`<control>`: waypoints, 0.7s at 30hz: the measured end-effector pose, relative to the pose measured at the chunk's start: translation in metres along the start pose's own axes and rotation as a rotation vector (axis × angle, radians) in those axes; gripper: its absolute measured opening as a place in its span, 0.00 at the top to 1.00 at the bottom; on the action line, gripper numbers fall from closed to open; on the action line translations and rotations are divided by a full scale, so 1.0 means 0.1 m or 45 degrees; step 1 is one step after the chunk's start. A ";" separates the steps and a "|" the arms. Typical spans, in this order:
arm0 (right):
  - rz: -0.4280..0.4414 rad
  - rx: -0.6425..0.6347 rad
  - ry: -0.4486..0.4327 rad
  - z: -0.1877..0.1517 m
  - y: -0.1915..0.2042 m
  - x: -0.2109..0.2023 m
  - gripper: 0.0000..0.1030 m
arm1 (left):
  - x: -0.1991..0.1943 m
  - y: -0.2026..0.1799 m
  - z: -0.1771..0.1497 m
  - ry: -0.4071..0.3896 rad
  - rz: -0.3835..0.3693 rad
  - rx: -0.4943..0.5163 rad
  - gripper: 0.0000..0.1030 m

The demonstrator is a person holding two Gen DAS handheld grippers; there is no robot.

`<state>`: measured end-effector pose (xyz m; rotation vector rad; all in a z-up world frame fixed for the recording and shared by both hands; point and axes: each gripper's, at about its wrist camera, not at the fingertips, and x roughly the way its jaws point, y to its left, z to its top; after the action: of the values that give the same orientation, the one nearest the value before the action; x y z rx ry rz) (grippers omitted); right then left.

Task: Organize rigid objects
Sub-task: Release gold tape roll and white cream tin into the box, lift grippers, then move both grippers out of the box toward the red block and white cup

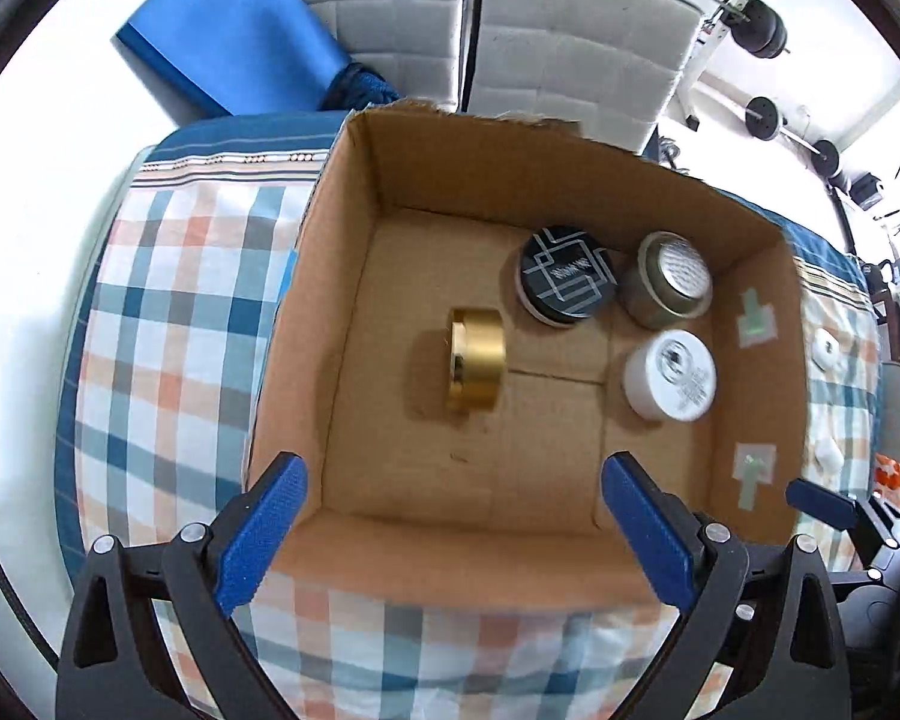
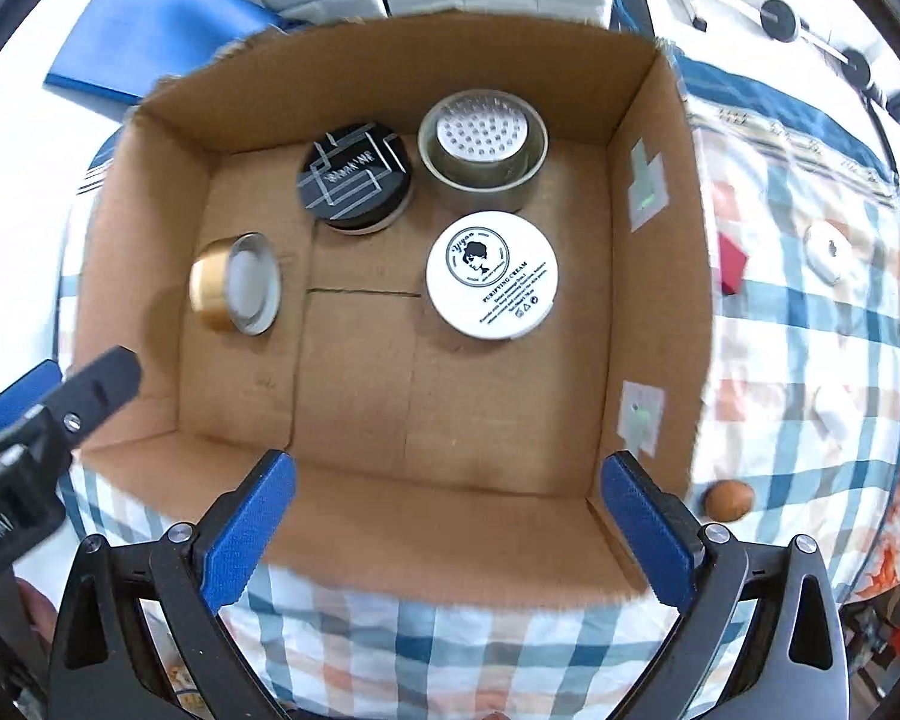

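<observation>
Both grippers are hanging over the box with nothing between their ribbed blue pads: my left gripper (image 1: 453,531) is standing with its jaws wide apart, and my right gripper (image 2: 447,531) is doing the same.

Under everything I am seeing a checked cloth (image 1: 180,300), soft and woven in blue, orange and white squares. On it is sitting the cardboard box (image 2: 402,72), a square, matte brown, open-topped carton with a torn far rim and pale tape patches on its right inner wall.

Inside, four round rigid containers are resting on the floor. A white cream jar (image 2: 491,273), smooth plastic with black print on its flat lid, is standing upright right of centre. Behind it a squat grey tin (image 2: 483,147) is showing a white dimpled disc in its top. Just beside that, to the left, a black jar (image 2: 354,175) with silver line patterning on its lid is sitting near the back wall. A gold jar (image 1: 476,358), brushed and metallic, is lying tipped on its side, well apart from the others on the left.

Outside the box, on the cloth, a small brown egg-shaped object (image 2: 729,499) is lying near the right front corner.
</observation>
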<state>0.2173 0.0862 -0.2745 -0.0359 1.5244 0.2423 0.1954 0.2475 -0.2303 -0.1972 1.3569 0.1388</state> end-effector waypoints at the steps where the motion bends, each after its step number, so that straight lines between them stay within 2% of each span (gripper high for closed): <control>1: -0.002 -0.009 -0.016 -0.02 0.00 -0.07 0.00 | -0.07 -0.03 -0.04 -0.008 -0.005 0.005 0.02; 6: 0.034 -0.047 -0.092 -0.15 -0.09 -0.53 0.00 | -0.41 -0.23 -0.19 -0.061 -0.012 0.025 0.02; 12: 0.102 -0.046 -0.127 -0.33 -0.22 -0.80 0.00 | -0.76 -0.50 -0.28 -0.139 -0.045 0.046 0.02; 17: 0.126 0.002 -0.156 -0.42 -0.63 -0.99 0.00 | -0.86 -0.80 -0.30 -0.175 -0.031 0.083 0.02; 21: 0.103 0.062 -0.162 -0.44 -1.13 -1.09 0.00 | -0.88 -1.24 -0.27 -0.194 -0.048 0.138 0.02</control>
<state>0.1908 -0.0464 -0.1833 0.0787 1.4060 0.2672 0.1781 0.1222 -0.1420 -0.1186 1.2051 0.0478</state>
